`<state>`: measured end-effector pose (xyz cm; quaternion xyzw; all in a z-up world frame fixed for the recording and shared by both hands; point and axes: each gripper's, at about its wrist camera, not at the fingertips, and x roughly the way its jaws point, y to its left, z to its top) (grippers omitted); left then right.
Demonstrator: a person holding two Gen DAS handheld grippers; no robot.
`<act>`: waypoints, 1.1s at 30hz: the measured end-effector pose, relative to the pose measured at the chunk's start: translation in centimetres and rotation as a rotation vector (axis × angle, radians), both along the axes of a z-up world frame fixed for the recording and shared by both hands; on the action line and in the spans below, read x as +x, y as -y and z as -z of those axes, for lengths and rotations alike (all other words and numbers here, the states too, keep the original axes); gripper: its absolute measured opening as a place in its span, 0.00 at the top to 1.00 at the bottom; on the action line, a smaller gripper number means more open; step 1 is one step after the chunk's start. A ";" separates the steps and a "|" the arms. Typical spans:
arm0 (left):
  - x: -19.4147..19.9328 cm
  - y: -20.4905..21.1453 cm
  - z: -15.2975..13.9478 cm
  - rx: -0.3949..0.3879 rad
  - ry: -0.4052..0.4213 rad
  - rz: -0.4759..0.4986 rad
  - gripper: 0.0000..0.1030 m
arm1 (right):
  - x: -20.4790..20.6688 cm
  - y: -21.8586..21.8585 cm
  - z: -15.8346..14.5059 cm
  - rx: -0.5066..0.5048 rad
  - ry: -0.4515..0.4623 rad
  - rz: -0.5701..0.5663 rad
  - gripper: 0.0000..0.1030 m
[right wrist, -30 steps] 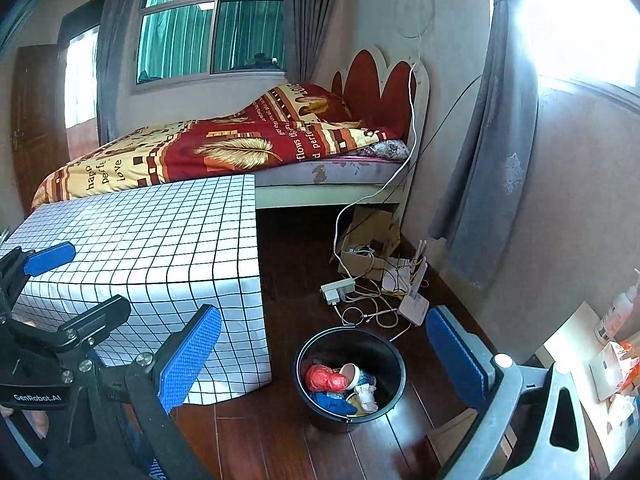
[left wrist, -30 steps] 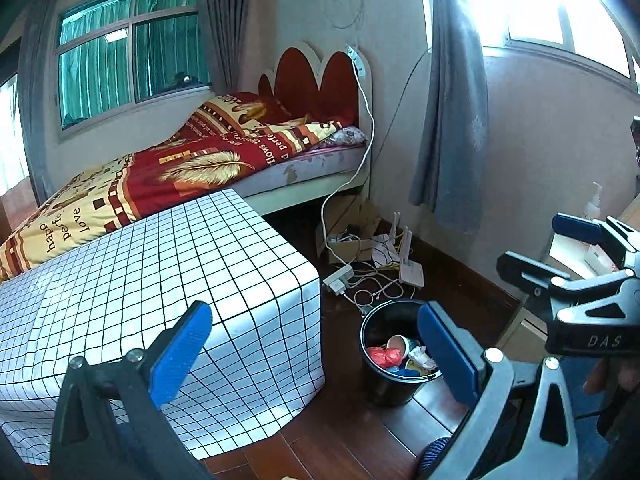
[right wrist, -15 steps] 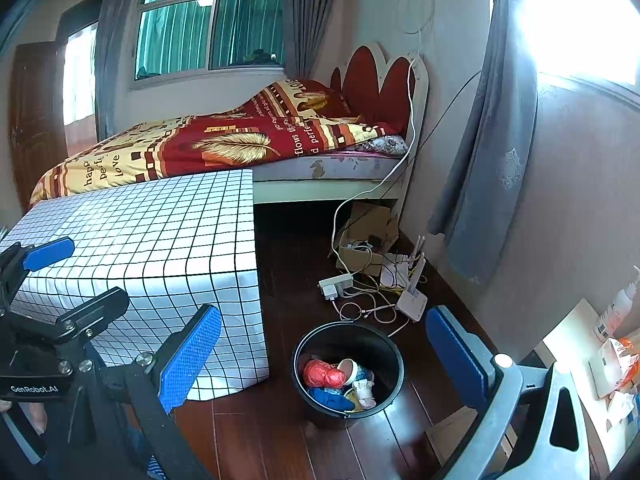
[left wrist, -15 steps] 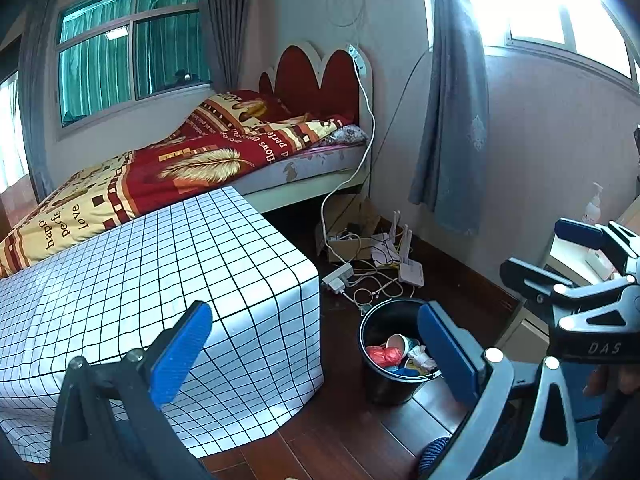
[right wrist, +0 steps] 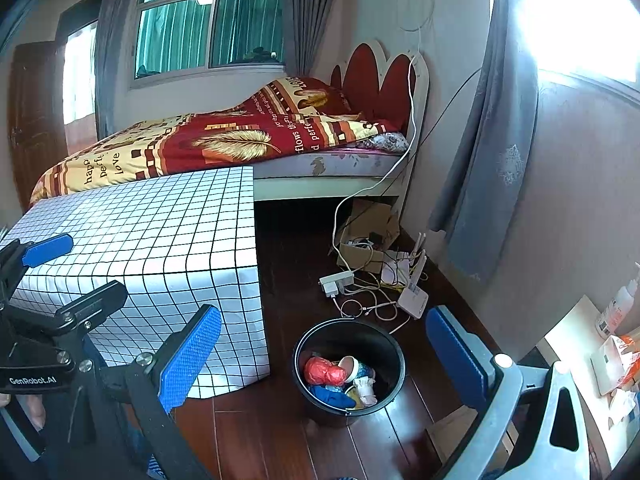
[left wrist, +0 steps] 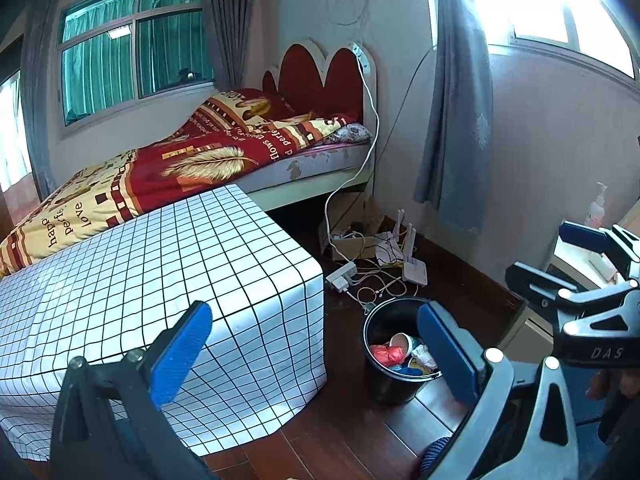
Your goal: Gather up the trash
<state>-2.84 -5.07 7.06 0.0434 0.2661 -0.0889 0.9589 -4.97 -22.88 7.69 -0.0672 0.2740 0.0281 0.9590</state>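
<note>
A black trash bin stands on the dark wood floor, holding a red wrapper, a paper cup and other scraps. My left gripper is open and empty, held above the floor between the table and the bin. My right gripper is open and empty, above the bin. The right gripper also shows in the left wrist view, and the left gripper in the right wrist view.
A table with a white grid cloth stands left of the bin. A bed lies behind. A power strip, cables, a router and a cardboard box lie on the floor. A low shelf with packets is at the right.
Both grippers have drifted slightly; the view in the right wrist camera shifted a little toward the bin. Both stay open and empty.
</note>
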 end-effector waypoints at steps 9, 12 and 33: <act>-0.1 0.0 0.0 -0.001 0.005 0.004 0.00 | 0.3 0.5 0.0 0.003 -0.002 0.003 0.00; -0.1 0.1 0.0 -0.001 0.004 0.007 0.00 | 0.3 0.5 0.1 0.002 -0.003 0.002 0.00; 0.1 0.5 -0.1 0.010 0.009 0.036 0.00 | 0.3 0.9 0.4 0.002 -0.013 0.010 0.00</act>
